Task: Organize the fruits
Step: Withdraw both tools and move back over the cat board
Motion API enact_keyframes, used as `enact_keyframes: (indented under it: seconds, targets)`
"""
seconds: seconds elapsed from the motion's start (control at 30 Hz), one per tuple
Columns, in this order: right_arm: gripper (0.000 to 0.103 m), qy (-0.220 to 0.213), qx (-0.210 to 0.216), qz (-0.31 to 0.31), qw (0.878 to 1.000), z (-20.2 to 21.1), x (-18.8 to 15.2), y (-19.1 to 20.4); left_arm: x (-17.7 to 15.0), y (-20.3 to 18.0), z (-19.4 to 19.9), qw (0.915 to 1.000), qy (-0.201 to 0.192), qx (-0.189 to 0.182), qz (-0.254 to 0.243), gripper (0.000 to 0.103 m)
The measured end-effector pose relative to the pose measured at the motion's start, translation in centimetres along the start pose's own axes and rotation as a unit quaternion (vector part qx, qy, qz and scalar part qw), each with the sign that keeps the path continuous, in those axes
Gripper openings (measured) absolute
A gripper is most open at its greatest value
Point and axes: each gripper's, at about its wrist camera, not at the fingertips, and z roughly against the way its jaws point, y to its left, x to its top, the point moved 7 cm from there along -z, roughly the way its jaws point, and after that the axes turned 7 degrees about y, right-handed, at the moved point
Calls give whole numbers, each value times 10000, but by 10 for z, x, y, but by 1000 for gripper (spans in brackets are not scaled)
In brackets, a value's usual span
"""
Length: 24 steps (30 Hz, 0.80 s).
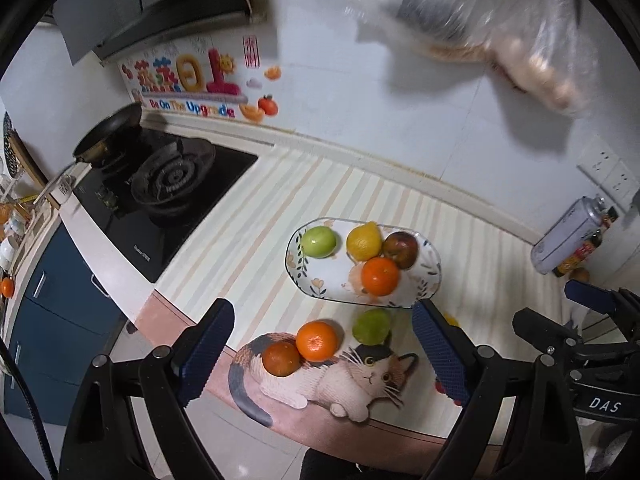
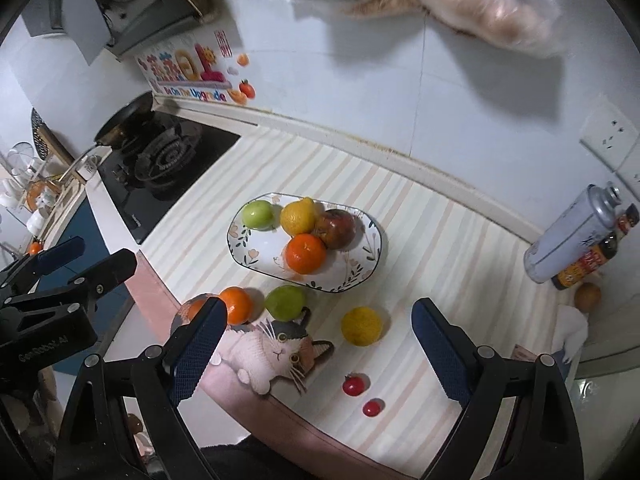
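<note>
Both grippers (image 1: 324,354) (image 2: 320,350) gape empty above the counter's front edge (image 2: 316,424), plate (image 2: 372,256) well beyond.

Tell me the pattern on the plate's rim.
Small flowers and leafy sprigs on white plate; right wrist view shows it best.

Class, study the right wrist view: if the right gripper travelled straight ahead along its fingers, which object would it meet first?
Probably the loose yellow lemon on the striped mat, which lies between the open fingers of the right gripper and nearest its line. The plate of fruit sits further on. Depth is hard to judge through the fisheye.
</note>
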Motion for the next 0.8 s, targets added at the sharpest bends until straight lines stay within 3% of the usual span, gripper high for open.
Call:
enact_keyframes:
  seconds: [0.23, 0.5, 0.67, 0.8]
  targets:
    - [96, -121, 85, 52, 9999, 31, -17, -3, -13, -11, 33, 9998, -149, -114, -9, 91]
    - [96, -192, 147, 42, 9997, 46, -27, -5, -24, -18, 43, 9996, -195, -185, -6, 91]
    - [96, -149, 345, -137, 9992, 39, -23, -10, -21, -15, 36, 9996, -121, -246, 68, 91]
    - [96, 78, 571, -384, 9976, 9, -17, -20, -15, 4, 13, 9998, 4, -59, 184, 101]
